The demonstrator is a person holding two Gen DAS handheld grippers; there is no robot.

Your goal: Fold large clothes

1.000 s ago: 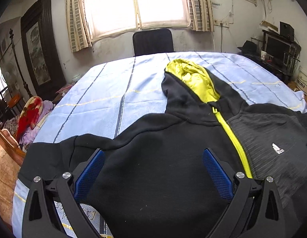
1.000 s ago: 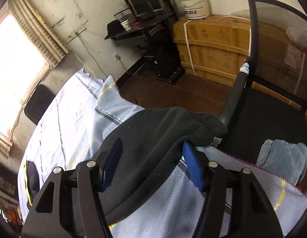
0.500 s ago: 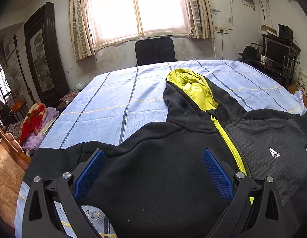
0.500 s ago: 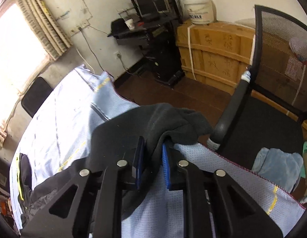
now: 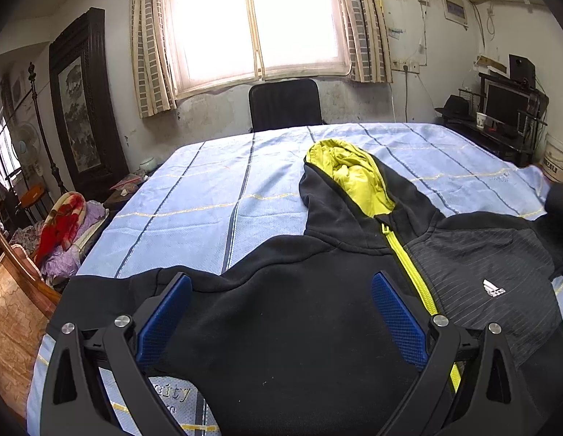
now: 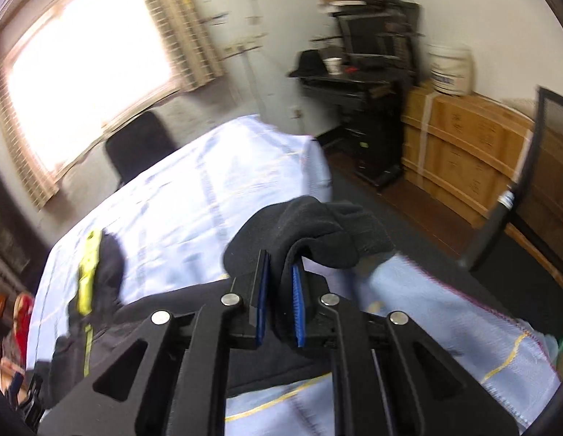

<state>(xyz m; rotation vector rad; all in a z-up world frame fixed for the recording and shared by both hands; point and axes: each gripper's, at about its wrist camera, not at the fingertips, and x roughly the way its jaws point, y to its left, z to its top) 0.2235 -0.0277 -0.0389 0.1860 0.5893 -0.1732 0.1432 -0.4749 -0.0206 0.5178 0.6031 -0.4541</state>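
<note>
Black fleece fills the near view: the hoodie (image 5: 317,327) lies flat, front up, on the table (image 5: 208,196), its long axis running from the left gripper (image 5: 281,323) out toward the window (image 5: 256,21), hood farthest along that line. That gripper hangs spread wide over the hoodie's chest, its blue ribbed pads holding nothing. A lime zip (image 5: 412,276) runs up the hoodie's middle into the hood's quilted lime lining (image 5: 354,178); beside the zip sits a pinstriped grey panel with a white logo (image 5: 494,287). At the hoodie's far sleeve end, the right gripper (image 6: 279,301) is clamped on the bunched cuff (image 6: 317,232), lifted above the pale blue striped cloth (image 6: 194,196). Beyond the hood stands a dark chair (image 5: 285,103)
</note>
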